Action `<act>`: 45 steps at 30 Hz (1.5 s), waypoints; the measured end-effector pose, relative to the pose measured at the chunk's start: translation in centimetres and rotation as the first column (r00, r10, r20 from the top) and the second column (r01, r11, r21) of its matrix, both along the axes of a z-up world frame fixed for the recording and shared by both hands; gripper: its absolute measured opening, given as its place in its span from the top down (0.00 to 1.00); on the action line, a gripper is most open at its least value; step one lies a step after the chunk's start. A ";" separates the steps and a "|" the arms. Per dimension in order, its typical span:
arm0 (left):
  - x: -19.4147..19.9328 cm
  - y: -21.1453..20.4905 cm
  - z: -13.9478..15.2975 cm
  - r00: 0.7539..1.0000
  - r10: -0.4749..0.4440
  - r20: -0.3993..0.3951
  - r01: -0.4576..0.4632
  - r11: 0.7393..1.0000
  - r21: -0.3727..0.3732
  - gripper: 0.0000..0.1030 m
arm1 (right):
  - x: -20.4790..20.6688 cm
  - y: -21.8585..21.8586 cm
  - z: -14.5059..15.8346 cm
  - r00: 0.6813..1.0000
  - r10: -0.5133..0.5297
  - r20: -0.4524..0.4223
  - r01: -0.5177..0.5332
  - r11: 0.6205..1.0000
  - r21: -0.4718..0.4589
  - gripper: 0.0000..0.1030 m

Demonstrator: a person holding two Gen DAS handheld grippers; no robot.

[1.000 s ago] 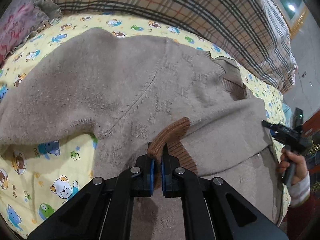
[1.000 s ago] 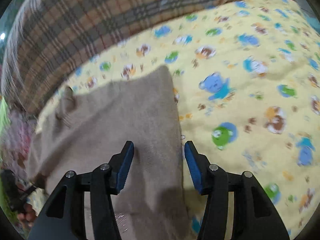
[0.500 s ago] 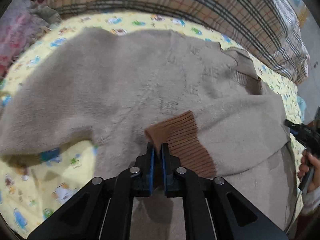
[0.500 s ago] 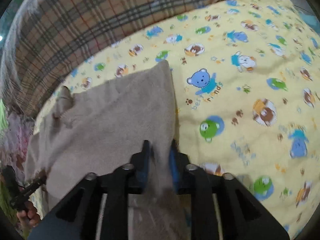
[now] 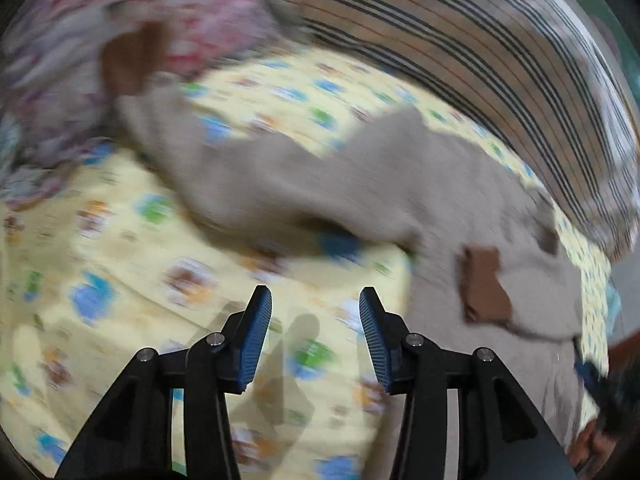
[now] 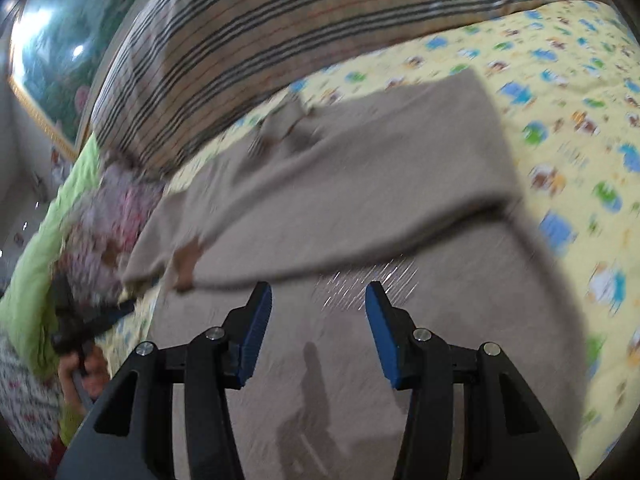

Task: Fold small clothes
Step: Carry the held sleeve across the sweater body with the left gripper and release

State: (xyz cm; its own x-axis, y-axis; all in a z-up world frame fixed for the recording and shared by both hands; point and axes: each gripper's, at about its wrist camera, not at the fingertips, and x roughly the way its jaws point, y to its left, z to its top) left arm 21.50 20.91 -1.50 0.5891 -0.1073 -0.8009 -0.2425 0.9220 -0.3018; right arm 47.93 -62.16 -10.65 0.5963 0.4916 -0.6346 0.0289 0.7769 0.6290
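Observation:
A beige knit sweater (image 5: pixel 420 184) with brown ribbed cuffs lies on a yellow cartoon-print sheet (image 5: pixel 120 264). One sleeve is folded across the body, its brown cuff (image 5: pixel 482 288) lying on top. The other sleeve stretches up left to a second brown cuff (image 5: pixel 128 60). My left gripper (image 5: pixel 314 334) hovers over bare sheet left of the sweater, its jaws opening with nothing between them. In the right wrist view my right gripper (image 6: pixel 318 332) is above the sweater's body (image 6: pixel 360 200), jaws opening and empty. The folded cuff (image 6: pixel 186 262) shows at left there. Both views are blurred.
A plaid striped blanket (image 5: pixel 500 68) runs along the far side of the sheet. A pink floral bundle (image 5: pixel 60 60) lies at the upper left. A green cloth (image 6: pixel 44 232) and the hand holding the other gripper (image 6: pixel 86 372) show at the left of the right wrist view.
My left gripper let go of the brown cuff, opened, and swung left off the sweater onto bare sheet. My right gripper released the sweater's edge, opened, and shifted over the body.

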 end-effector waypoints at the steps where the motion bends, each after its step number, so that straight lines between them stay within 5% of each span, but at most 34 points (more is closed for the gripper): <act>1: 0.1 1.2 0.2 1.000 0.023 0.008 -0.023 1.000 0.000 0.55 | -0.5 0.8 -0.1 1.000 0.012 -0.001 -0.012 1.000 0.010 0.51; 7: 3.3 7.1 1.6 0.993 0.106 0.045 -0.106 0.994 0.009 0.55 | -2.1 3.1 -0.7 0.998 0.054 -0.033 -0.052 0.997 0.056 0.51; 14: 8.7 9.2 -1.1 0.992 0.122 -0.040 -0.122 0.992 0.009 0.58 | -3.4 4.3 -0.1 0.997 0.077 -0.031 -0.075 0.996 0.051 0.51; 15: 9.0 9.3 -1.4 0.991 0.123 -0.044 -0.123 0.992 0.010 0.60 | -3.5 4.4 0.0 0.997 0.078 -0.030 -0.076 0.996 0.050 0.51; 17: 9.9 9.0 -2.0 0.991 0.130 -0.037 -0.128 0.991 0.037 0.85 | -3.6 4.4 0.1 0.996 0.080 -0.030 -0.078 0.995 0.054 0.51; 23: 9.4 7.1 0.2 0.993 0.103 0.051 -0.108 0.990 0.089 0.91 | -4.0 3.8 -0.3 0.997 0.056 -0.047 -0.053 0.997 0.056 0.51; 29: 7.2 -1.0 7.2 0.971 -0.038 0.237 -0.003 0.985 0.170 0.92 | -4.5 2.3 -0.5 0.999 0.015 -0.045 -0.011 0.996 0.083 0.51; 34: 6.9 -12.2 11.1 0.909 -0.242 0.338 0.174 0.960 0.218 0.92 | -5.4 0.5 0.6 1.000 -0.023 -0.008 0.024 0.993 0.117 0.51; 38: 7.5 -21.9 9.9 0.850 -0.405 0.337 0.317 0.904 0.288 0.91 | -6.0 -1.8 0.9 0.996 -0.086 0.004 0.085 0.987 0.135 0.51; 45: 9.2 -32.8 3.5 0.812 -0.545 0.209 0.461 0.819 0.343 0.91 | -7.5 -7.1 0.0 0.975 -0.219 -0.035 0.222 0.964 0.146 0.51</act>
